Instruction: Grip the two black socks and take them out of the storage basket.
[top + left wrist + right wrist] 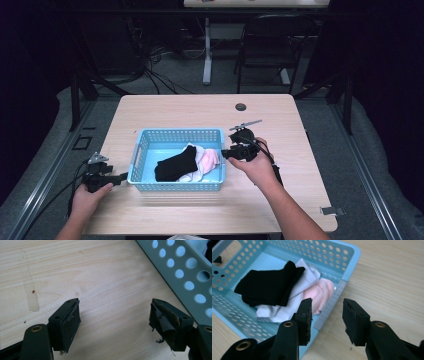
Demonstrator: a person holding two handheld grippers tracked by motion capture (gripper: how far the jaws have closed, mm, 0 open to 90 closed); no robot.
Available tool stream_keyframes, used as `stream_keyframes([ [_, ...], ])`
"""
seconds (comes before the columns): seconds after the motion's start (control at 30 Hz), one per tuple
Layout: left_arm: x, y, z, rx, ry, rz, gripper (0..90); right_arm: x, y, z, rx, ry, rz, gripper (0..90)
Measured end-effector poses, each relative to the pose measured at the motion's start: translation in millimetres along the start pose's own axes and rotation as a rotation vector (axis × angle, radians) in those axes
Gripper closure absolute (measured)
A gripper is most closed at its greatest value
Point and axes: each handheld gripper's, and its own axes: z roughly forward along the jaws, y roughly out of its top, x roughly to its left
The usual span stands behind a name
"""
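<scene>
A light blue perforated basket [142, 145] [352, 255] sits mid-table with a black sock [175, 164] [265, 286] lying over a white sock [192, 175] [279, 311] and a pink one [210, 159] [323, 293]. My right gripper [226, 153] [326, 315] hovers above the basket's right rim, open, with nothing between its jaws. My left gripper [119, 178] [115, 315] rests low over the wood beside the basket's [185, 277] left front corner, open wide and empty.
The wooden table [165, 107] has a round cable hole [241, 106] at the back. A strip of tape [30, 292] marks the wood near my left gripper. A black chair [272, 45] and a table leg [207, 50] stand beyond the far edge.
</scene>
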Motion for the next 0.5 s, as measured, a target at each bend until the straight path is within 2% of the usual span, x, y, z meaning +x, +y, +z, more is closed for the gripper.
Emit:
stream_keyframes([
  [0.3, 0.1, 0.1, -0.3, -0.002, -0.002, 0.0, 24.5, 11.5, 18.7, 25.3, 0.018, 0.024, 0.018, 59.3],
  [0.43, -0.2, 0.1, -0.3, -0.002, -0.002, -0.002, 24.5, 16.5, 25.6, 36.2, 0.031, 0.012, 0.01, 59.9],
  [0.5, -0.3, 0.1, -0.3, -0.003, -0.002, -0.002, 24.5, 19.2, 28.5, 41.9, 0.031, 0.02, 0.024, 60.4],
])
